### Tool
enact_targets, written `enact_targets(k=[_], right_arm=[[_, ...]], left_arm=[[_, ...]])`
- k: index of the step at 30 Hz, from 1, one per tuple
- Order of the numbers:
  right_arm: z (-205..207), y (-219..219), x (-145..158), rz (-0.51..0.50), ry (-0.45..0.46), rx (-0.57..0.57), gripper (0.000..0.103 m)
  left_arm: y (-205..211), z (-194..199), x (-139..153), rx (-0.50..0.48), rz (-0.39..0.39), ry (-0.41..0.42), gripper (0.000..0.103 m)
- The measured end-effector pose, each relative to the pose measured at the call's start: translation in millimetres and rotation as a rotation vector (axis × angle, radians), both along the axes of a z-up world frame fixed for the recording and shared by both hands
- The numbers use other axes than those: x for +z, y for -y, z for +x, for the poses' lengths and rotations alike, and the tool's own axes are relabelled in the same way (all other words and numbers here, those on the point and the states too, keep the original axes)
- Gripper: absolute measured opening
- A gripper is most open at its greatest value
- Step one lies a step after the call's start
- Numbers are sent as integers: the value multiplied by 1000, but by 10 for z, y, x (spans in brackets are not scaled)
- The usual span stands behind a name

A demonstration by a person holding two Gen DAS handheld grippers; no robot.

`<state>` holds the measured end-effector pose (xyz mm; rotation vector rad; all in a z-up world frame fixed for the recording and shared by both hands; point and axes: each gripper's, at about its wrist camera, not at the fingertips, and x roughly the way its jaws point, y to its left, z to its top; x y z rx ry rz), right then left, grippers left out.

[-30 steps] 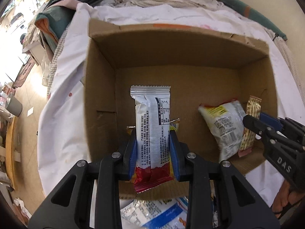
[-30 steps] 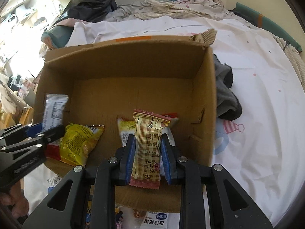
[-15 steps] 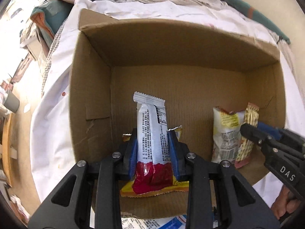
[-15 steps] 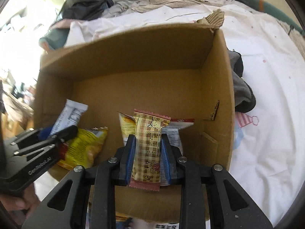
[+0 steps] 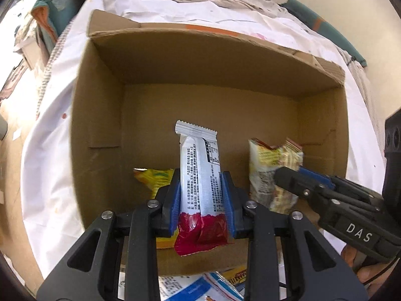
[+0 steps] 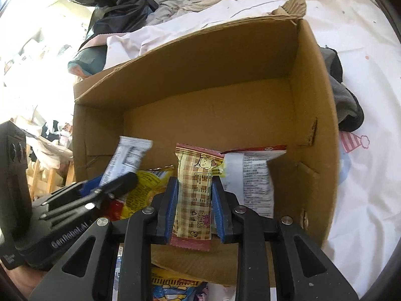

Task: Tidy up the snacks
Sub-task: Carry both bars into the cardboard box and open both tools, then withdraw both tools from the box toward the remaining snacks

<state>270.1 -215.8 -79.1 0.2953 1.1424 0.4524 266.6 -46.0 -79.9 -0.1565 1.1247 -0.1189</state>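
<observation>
An open cardboard box (image 5: 105,115) lies on a white sheet; it also shows in the right wrist view (image 6: 313,80). My left gripper (image 5: 201,195) is shut on a white and red snack bar (image 5: 200,173), held upright inside the box near its front wall. My right gripper (image 6: 194,198) is shut on a beige checked snack bar (image 6: 194,190), also upright inside the box. A yellow packet (image 5: 158,178) lies behind the left bar. A white packet with a red top (image 6: 253,175) stands right of the checked bar. The right gripper appears in the left wrist view (image 5: 288,175).
More snack packets (image 5: 200,288) lie on the bed in front of the box. A dark grey garment (image 6: 345,100) lies just right of the box. Piled clothes and a black bag (image 6: 112,7) lie behind it. The bed edge drops to the floor on the left (image 5: 12,150).
Both grippers have moved forward and lower into the box with their bars. The box walls fill more of each view.
</observation>
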Motion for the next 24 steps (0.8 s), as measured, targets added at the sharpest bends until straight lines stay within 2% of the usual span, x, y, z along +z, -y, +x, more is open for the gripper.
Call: enact_targets(k=[4,5,6,7,8,10,17,21,24], right_arm=[[1,32,1,54,-20,-13,31],[17,39,-1,65,-31,-16,37],[23,66,3,67,-33,-31,51],[22,86,9,68,-28,-43,56],[8,116,19,71,-19,-56,60],[10,166,59,75,-4,-76,58],[-3,211,154,86,19,-89,60],[-59,242,229,109,39,-100,66],[-115,249,276,109,48,-104,66]], left_arm=[[47,-5,-53,-24,-17,-22,28],[50,12,-75,-35,-13,-35,36],[58,10,-81,-44,-8,-38,41],[66,3,-75,-51,1,-34,55],[60,-11,-51,-49,18,-20,69],[64,-39,-12,-36,43,3,84],[-62,-74,54,-12,40,32,85],[-125,-139,156,2,0,60,85],[-152,-197,244,6,2,73,85]])
